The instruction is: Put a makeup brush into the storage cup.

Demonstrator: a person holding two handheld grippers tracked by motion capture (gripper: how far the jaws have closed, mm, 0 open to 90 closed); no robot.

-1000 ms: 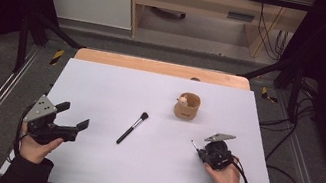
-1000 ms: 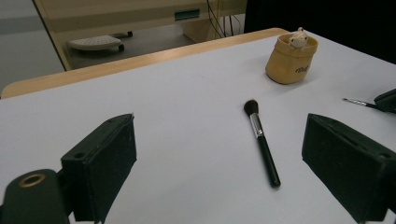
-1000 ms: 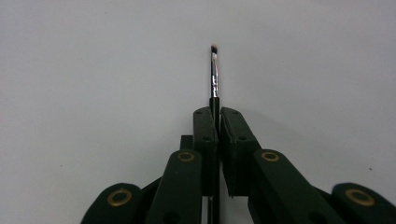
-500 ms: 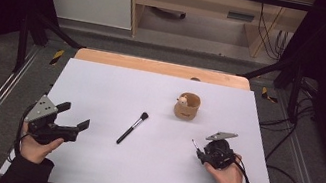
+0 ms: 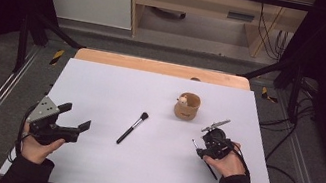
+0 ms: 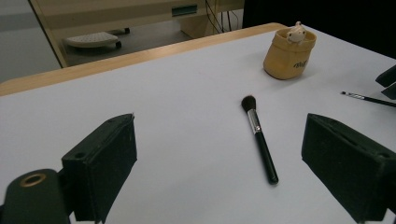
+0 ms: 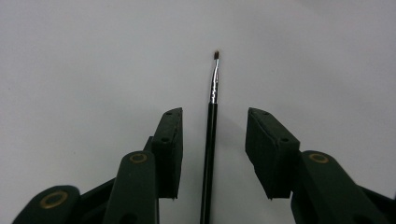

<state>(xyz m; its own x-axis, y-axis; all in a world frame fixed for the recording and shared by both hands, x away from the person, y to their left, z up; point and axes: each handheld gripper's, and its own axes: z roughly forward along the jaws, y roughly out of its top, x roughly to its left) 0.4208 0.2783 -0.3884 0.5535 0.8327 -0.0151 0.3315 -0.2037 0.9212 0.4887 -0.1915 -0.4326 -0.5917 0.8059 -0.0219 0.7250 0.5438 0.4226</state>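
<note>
Near the right edge of the white table (image 5: 101,85), a thin black fine-tipped brush with a silver ferrule (image 7: 211,126) lies flat between the spread jaws of the right gripper (image 7: 212,144), not yet pinched. It looks light, stiff and prone to roll, so the black handle behind the ferrule seems the best hold. Toward the table's left edge, the left gripper (image 6: 219,158) hangs released, facing a black-handled powder brush (image 6: 259,137) at mid-table and a tan fabric pouch (image 6: 286,53) beyond.

White table (image 5: 116,88), tan pouch (image 5: 187,107), black silver-banded brush (image 5: 132,127), black tongs (image 5: 74,124)
</note>
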